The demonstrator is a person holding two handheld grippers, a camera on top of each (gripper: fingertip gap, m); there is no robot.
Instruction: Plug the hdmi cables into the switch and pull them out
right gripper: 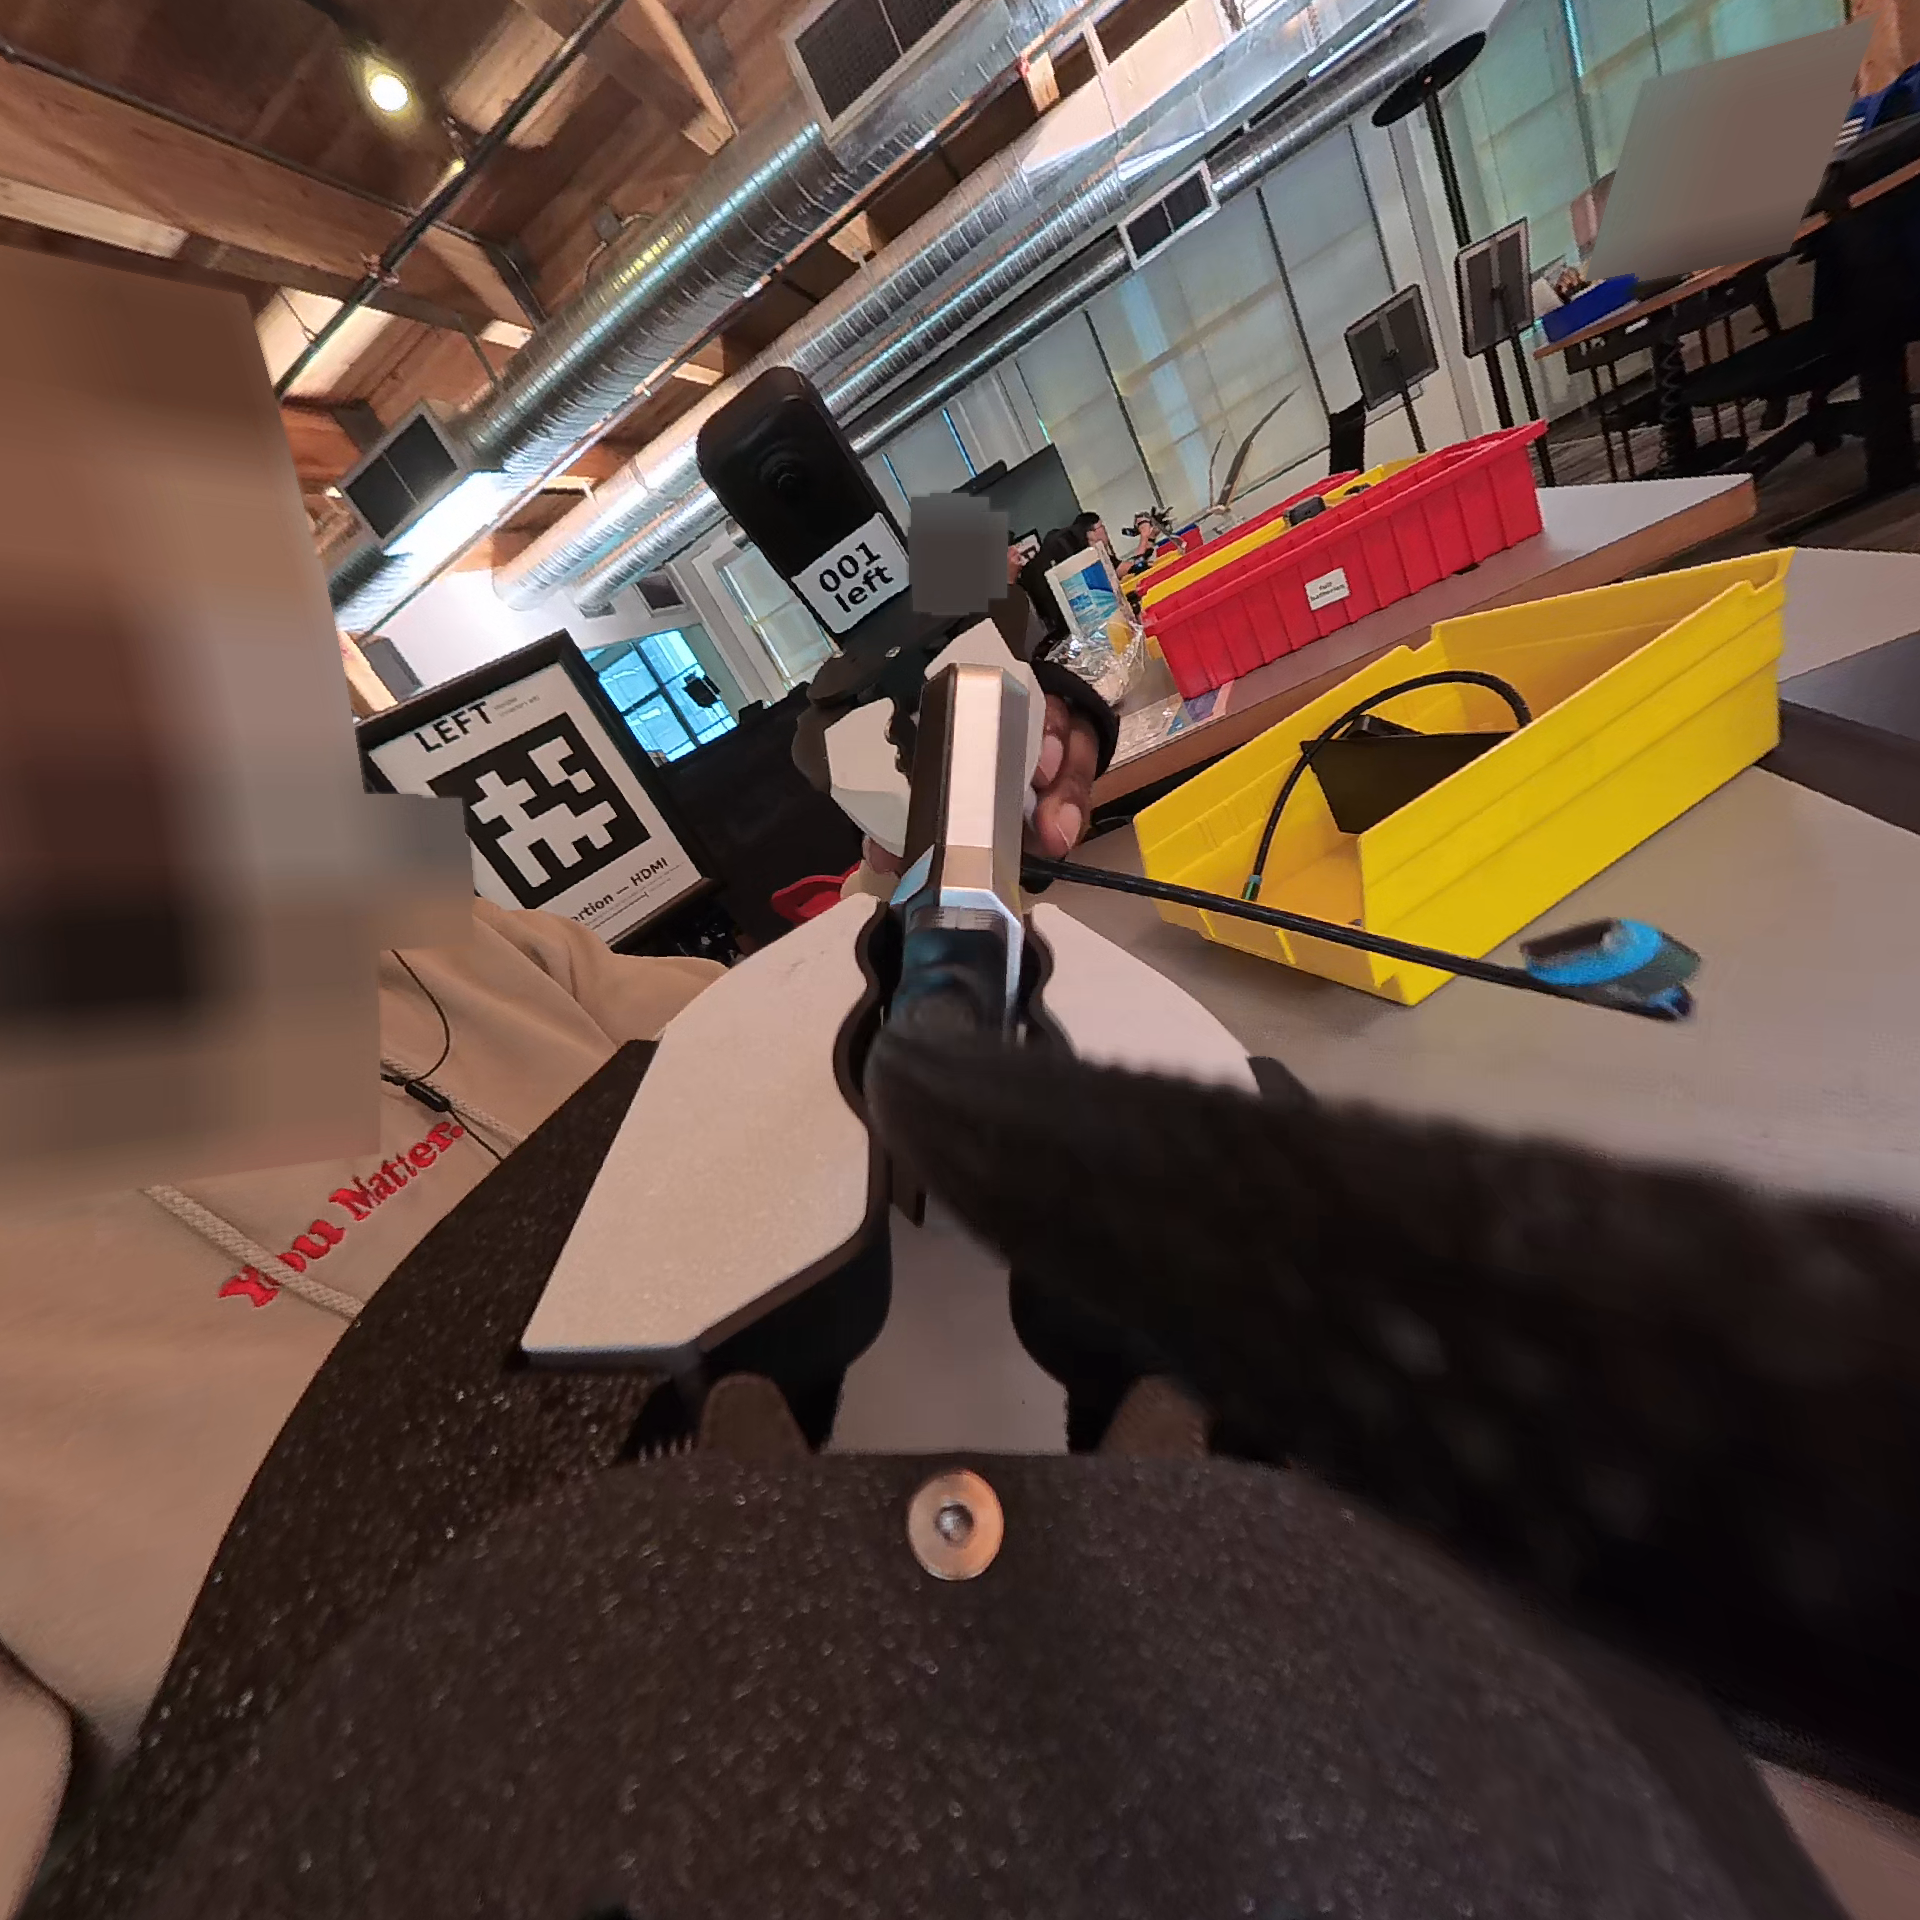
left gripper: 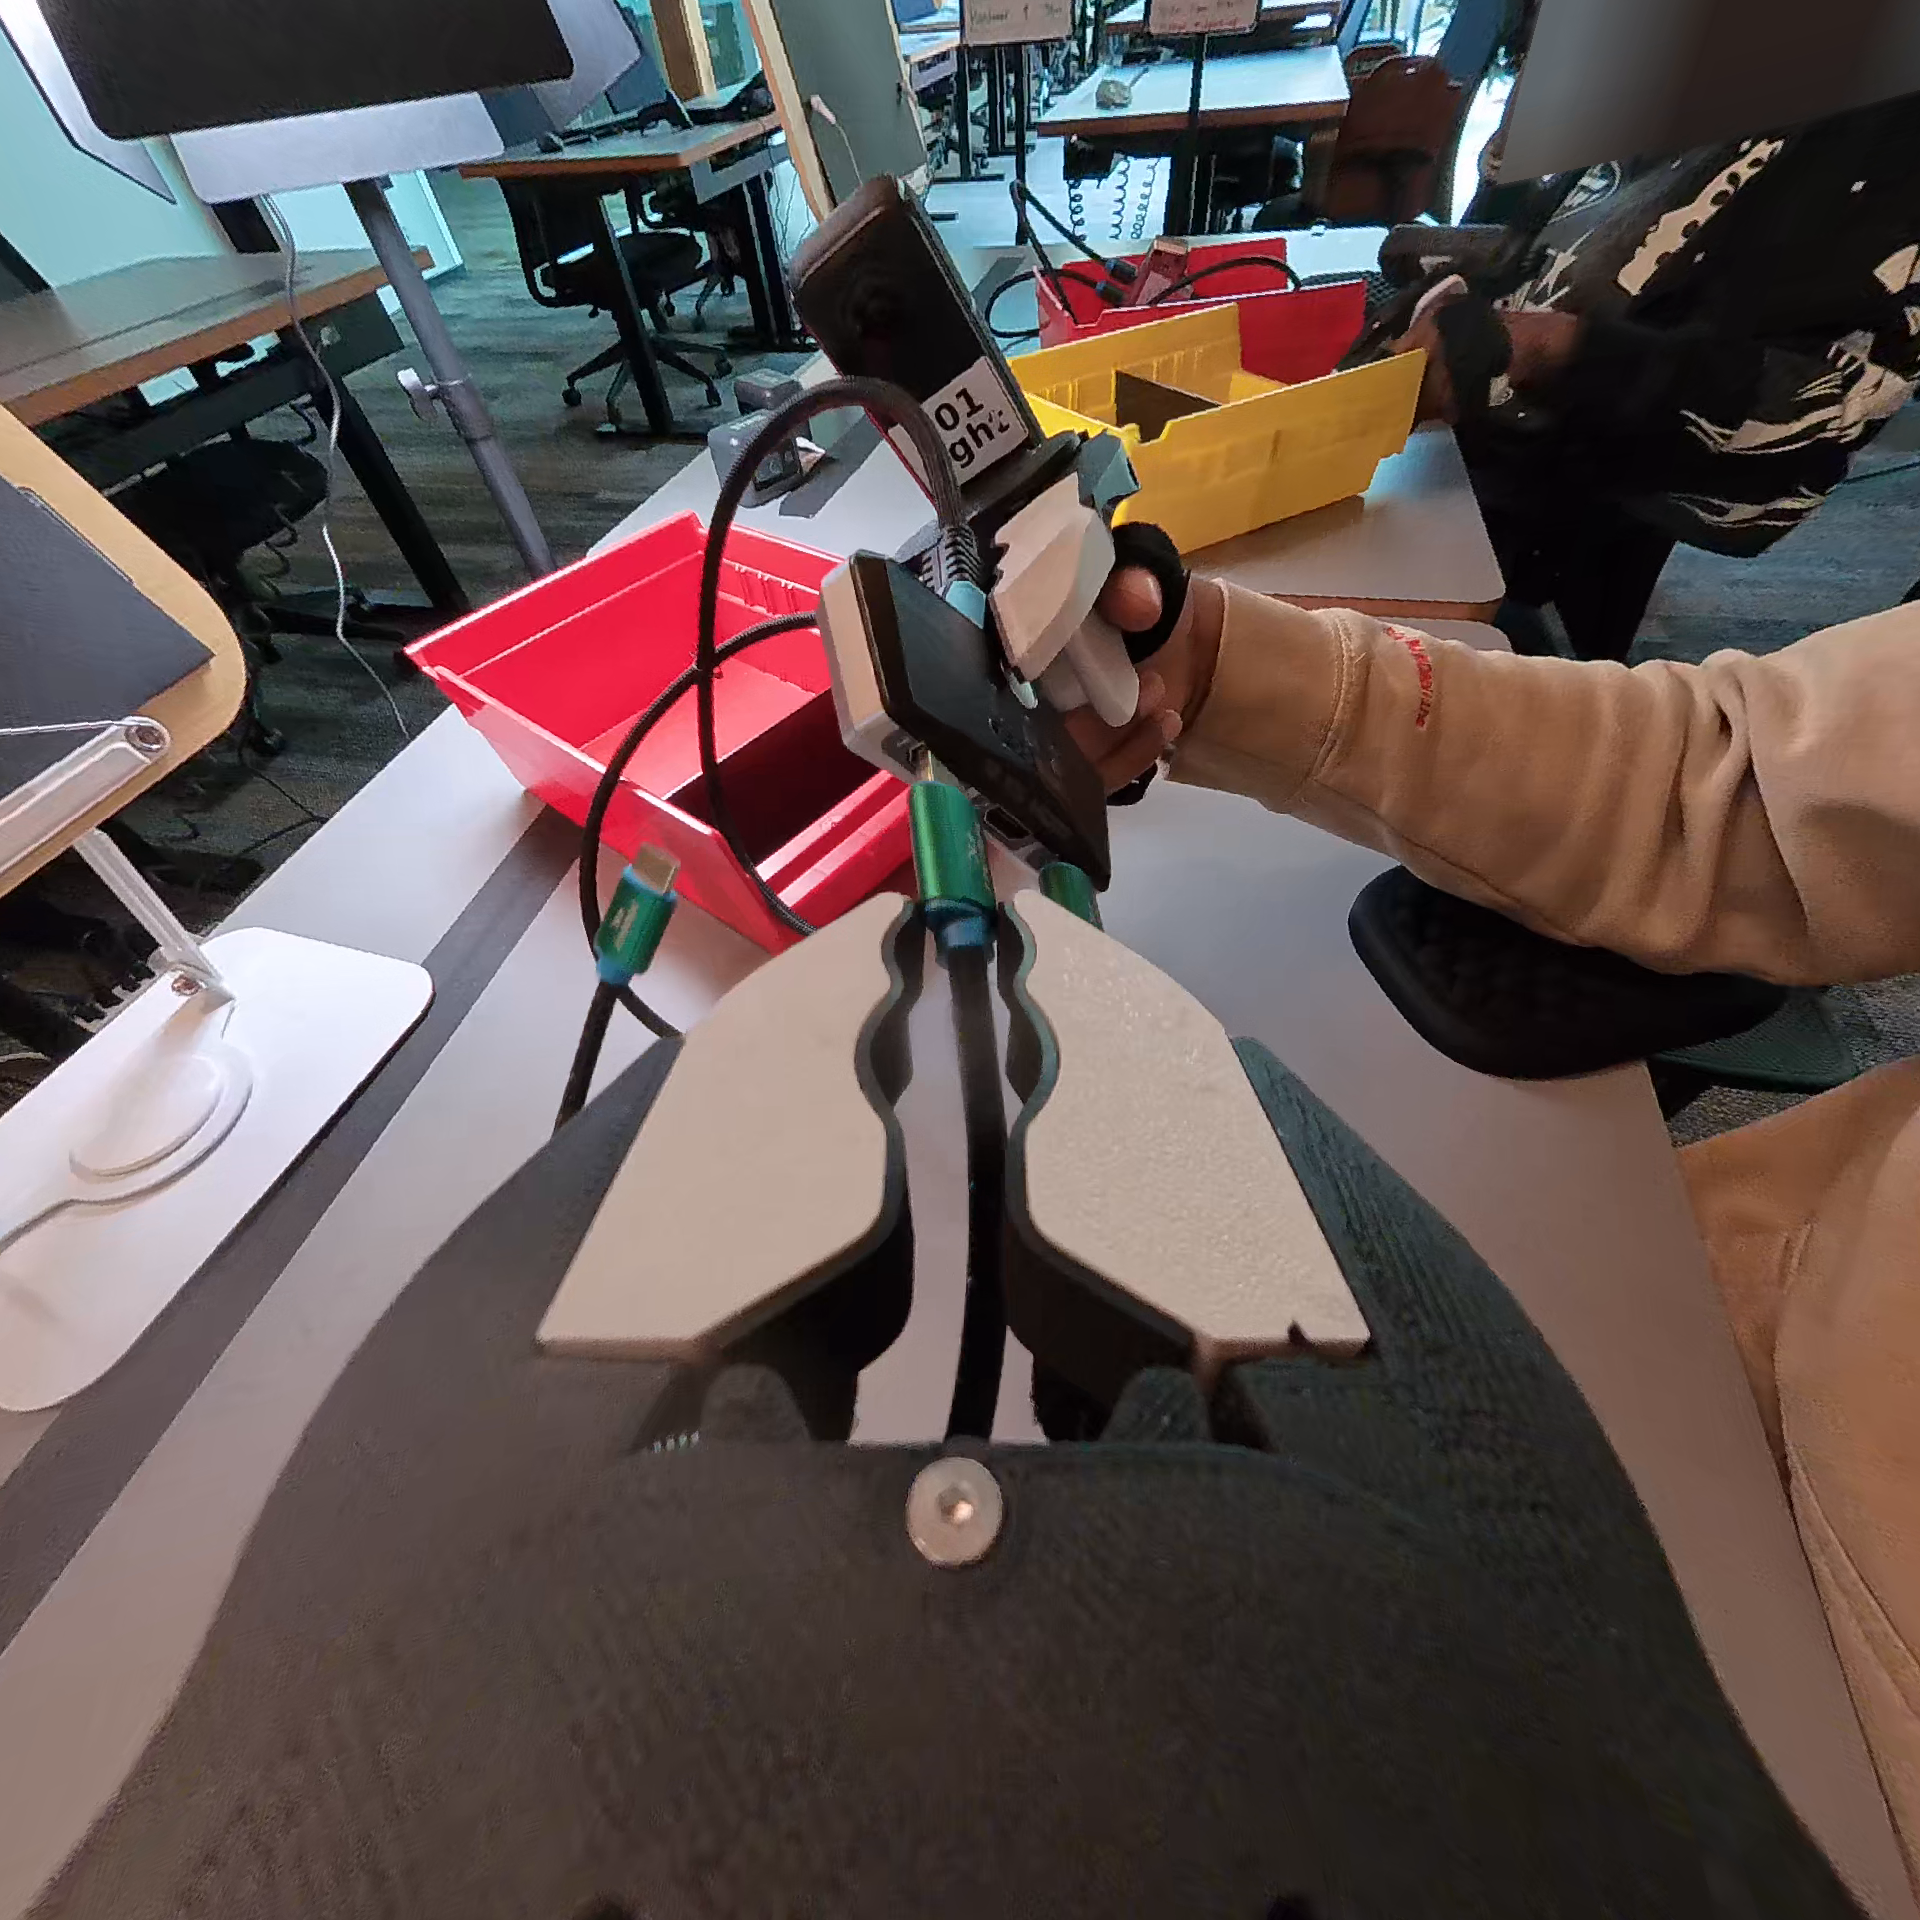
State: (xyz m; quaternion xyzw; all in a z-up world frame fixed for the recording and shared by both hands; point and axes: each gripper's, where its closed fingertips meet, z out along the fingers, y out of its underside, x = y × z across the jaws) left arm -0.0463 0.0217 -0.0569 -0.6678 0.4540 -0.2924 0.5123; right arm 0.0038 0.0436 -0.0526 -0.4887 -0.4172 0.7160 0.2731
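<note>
In the left wrist view my left gripper (left gripper: 956, 914) is shut on the black cable just behind a green HDMI plug (left gripper: 945, 857). The plug's metal tip meets the port edge of the black and silver switch (left gripper: 935, 686). How deep it sits I cannot tell. My right gripper (left gripper: 1023, 634) holds the switch above the table. A second green plug (left gripper: 1070, 883) shows beside it, half hidden. A third green plug (left gripper: 636, 920) hangs loose at the left. In the right wrist view my right gripper (right gripper: 951, 925) is shut on the switch (right gripper: 971, 790), seen edge-on, with the left gripper (right gripper: 873, 758) beyond.
A red bin (left gripper: 582, 665) lies behind the switch and a yellow bin (left gripper: 1247, 447) farther back right. A white monitor base (left gripper: 156, 1091) stands at the left. A blurred cable with a blue end (right gripper: 1605, 961) swings beside the yellow bin (right gripper: 1507, 810). A thick dark cable (right gripper: 1351, 1195) crosses my right finger. Tip to tip, the grippers are about 7 cm apart.
</note>
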